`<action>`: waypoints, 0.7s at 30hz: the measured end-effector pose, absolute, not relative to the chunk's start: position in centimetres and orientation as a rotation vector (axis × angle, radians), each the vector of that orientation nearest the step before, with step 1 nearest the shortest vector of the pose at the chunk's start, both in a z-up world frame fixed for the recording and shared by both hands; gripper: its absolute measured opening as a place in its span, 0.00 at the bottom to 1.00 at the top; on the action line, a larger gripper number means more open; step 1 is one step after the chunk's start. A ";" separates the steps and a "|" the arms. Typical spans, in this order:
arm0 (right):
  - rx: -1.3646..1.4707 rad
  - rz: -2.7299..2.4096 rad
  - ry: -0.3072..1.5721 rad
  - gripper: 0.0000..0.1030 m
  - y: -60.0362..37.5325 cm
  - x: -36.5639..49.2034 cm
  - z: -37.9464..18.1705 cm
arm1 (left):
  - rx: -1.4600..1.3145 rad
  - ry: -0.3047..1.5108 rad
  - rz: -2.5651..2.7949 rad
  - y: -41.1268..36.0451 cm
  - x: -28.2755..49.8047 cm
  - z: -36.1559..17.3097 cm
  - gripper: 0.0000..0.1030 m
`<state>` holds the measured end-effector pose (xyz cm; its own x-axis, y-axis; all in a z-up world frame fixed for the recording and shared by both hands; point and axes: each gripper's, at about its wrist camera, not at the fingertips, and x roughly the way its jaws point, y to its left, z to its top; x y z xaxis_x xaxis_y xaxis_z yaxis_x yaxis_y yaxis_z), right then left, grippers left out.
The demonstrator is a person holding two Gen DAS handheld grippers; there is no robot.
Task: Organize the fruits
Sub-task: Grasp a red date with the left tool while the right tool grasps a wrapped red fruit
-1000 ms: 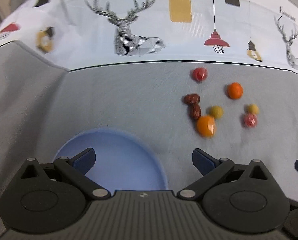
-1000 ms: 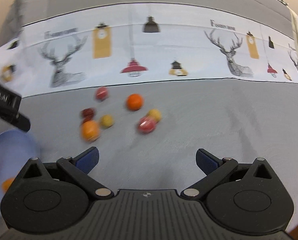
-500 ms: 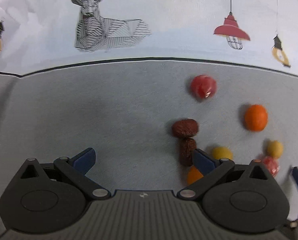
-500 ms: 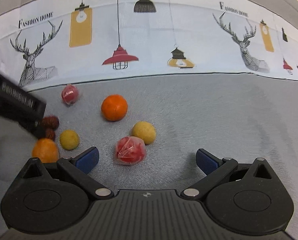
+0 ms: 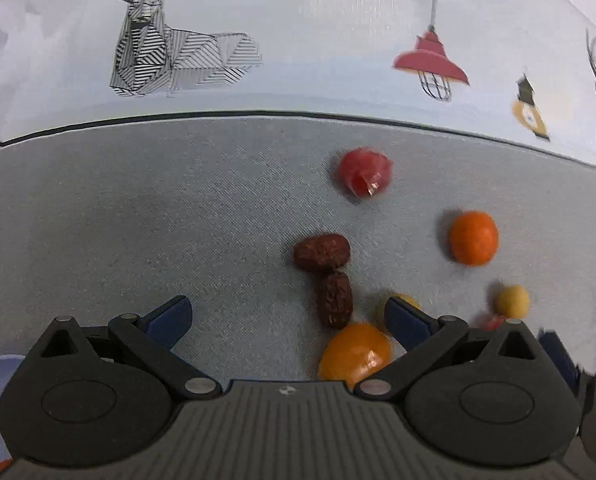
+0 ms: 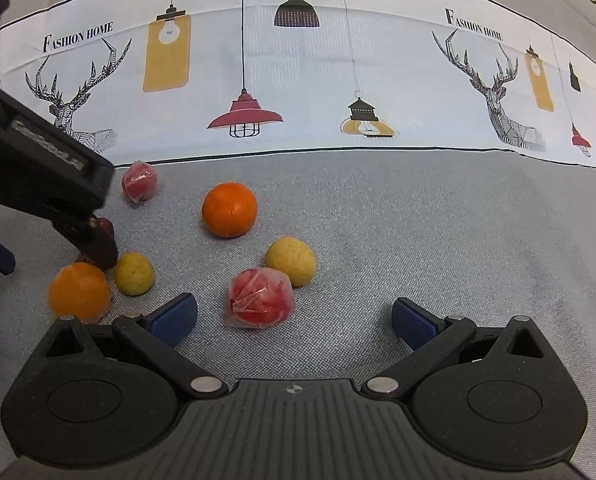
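My left gripper [image 5: 286, 314] and right gripper [image 6: 294, 314] both hang spread wide and empty over the grey cloth-covered desk [image 6: 418, 220]. The round bright orange [image 6: 229, 210] is my landmark. Left of it, two wrinkled dark brown dates [image 5: 322, 253] touch in an L, one lying crosswise, the other [image 5: 334, 300] pointing toward me.
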<state>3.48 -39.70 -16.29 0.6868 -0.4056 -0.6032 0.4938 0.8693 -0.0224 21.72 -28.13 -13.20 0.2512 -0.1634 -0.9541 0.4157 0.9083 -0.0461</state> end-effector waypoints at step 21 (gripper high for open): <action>0.128 -0.488 0.601 0.47 -39.4 3.0 -15.7 | 0.278 1.216 -0.461 -28.9 21.1 -12.8 0.25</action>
